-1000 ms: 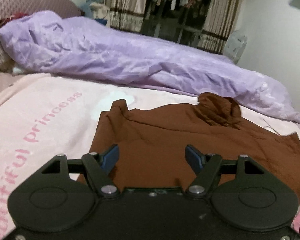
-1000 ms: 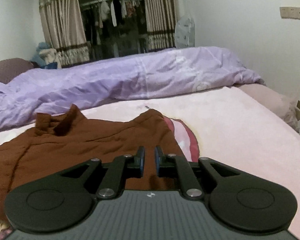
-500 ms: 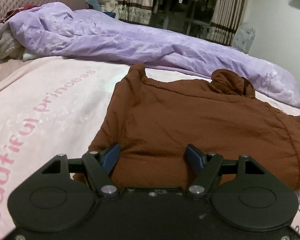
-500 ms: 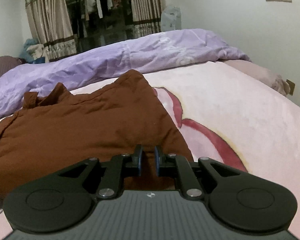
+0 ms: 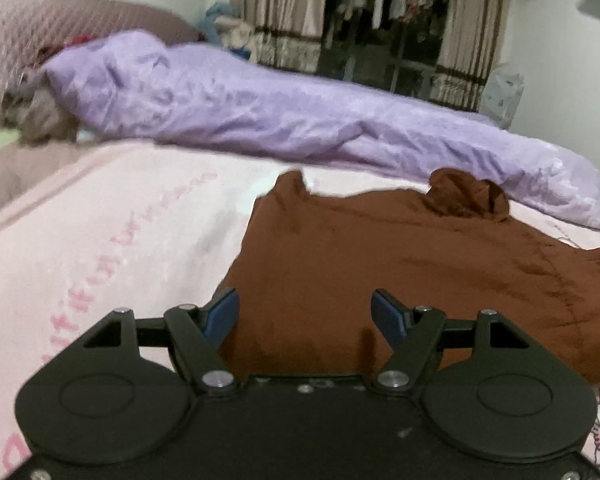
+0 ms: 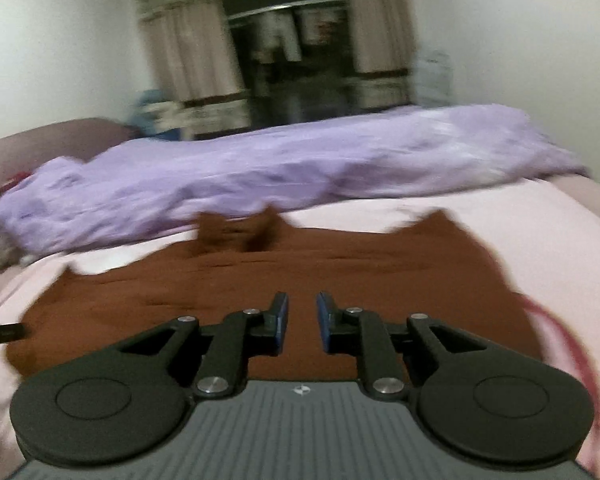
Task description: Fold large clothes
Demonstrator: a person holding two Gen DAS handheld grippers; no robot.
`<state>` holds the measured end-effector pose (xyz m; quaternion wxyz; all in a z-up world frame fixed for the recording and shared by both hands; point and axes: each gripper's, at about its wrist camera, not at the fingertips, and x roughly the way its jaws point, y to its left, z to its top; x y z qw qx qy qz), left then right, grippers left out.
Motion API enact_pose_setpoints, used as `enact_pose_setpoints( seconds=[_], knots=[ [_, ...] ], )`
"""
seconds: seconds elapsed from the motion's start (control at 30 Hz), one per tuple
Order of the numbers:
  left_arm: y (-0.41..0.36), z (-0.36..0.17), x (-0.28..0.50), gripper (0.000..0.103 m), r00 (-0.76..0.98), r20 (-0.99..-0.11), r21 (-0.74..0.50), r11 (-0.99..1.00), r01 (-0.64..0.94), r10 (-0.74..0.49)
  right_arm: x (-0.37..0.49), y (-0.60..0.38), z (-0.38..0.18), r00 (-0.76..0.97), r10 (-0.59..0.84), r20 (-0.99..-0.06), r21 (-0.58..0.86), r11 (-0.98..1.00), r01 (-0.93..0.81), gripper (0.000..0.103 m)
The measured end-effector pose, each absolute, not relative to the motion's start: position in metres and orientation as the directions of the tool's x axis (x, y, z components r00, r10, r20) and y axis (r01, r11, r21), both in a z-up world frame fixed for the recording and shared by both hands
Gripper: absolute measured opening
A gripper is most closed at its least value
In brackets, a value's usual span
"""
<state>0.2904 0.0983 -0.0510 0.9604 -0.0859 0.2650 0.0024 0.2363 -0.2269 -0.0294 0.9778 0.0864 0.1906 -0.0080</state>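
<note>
A large brown garment lies spread on the pink blanket, its collar toward the purple duvet. It also shows in the right wrist view, blurred by motion. My left gripper is wide open and empty over the garment's near left edge. My right gripper is open by a narrow gap with nothing between its blue pads, above the garment's near edge. A thin dark bar shows at the left edge of the right wrist view.
A crumpled purple duvet runs across the far side of the bed, also in the right wrist view. A headboard is at far left. Curtains and hanging clothes stand behind the bed.
My right gripper has opened from nearly shut to a narrow gap and swung left over the garment. The left gripper stayed open and pulled back a little.
</note>
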Motion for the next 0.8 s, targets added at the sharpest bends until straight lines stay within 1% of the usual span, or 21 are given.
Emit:
enact_pose_setpoints(
  seconds=[0.1,0.17,0.2,0.37,0.4,0.43,0.5,0.6,0.63,0.7,0.8],
  knots=[
    [0.107,-0.066,0.298,0.073,0.837,-0.543,-0.218,0.974,-0.064,-0.067,0.249,-0.191,-0.034,0.916,0.085,-0.392,0.151,0.988,-0.028,0.025],
    [0.111,-0.071,0.300,0.073,0.835,-0.543,-0.242,0.968,-0.061,-0.083,0.256,-0.175,-0.042,0.908,0.101,-0.407,0.140,0.989,-0.047,0.028],
    [0.111,-0.072,0.299,0.073,0.837,-0.540,-0.243,0.968,-0.058,-0.085,0.261,-0.169,-0.047,0.903,0.102,-0.417,0.131,0.990,-0.051,0.029],
    [0.113,-0.066,0.291,0.073,0.848,-0.524,-0.237,0.970,-0.062,-0.074,0.283,-0.150,-0.073,0.863,0.071,-0.500,0.104,0.994,-0.021,0.031],
    [0.115,-0.062,0.284,0.075,0.857,-0.512,-0.241,0.968,-0.074,-0.062,0.284,-0.149,-0.077,0.859,0.061,-0.508,0.101,0.995,-0.011,0.032],
    [0.118,-0.058,0.277,0.083,0.863,-0.502,-0.259,0.961,-0.095,-0.050,0.284,-0.149,-0.080,0.859,0.058,-0.509,0.107,0.994,-0.004,0.032],
    [0.128,-0.056,0.263,0.098,0.872,-0.489,-0.330,0.932,-0.148,-0.034,0.280,-0.147,-0.081,0.862,0.057,-0.504,0.113,0.994,0.000,0.032],
    [0.142,-0.060,0.247,0.098,0.878,-0.469,-0.485,0.858,-0.166,-0.095,0.278,-0.147,-0.081,0.862,0.057,-0.504,0.117,0.993,0.003,0.033],
    [0.143,-0.062,0.245,0.098,0.876,-0.470,-0.519,0.837,-0.172,-0.111,0.279,-0.147,-0.082,0.861,0.058,-0.505,0.118,0.993,0.002,0.033],
    [0.143,-0.067,0.245,0.098,0.870,-0.472,-0.567,0.805,-0.175,-0.143,0.280,-0.147,-0.082,0.860,0.060,-0.507,0.118,0.993,0.000,0.033],
    [0.136,-0.076,0.250,0.097,0.862,-0.477,-0.604,0.777,-0.177,-0.174,0.279,-0.149,-0.082,0.859,0.069,-0.507,0.127,0.992,-0.004,0.033]
  ],
)
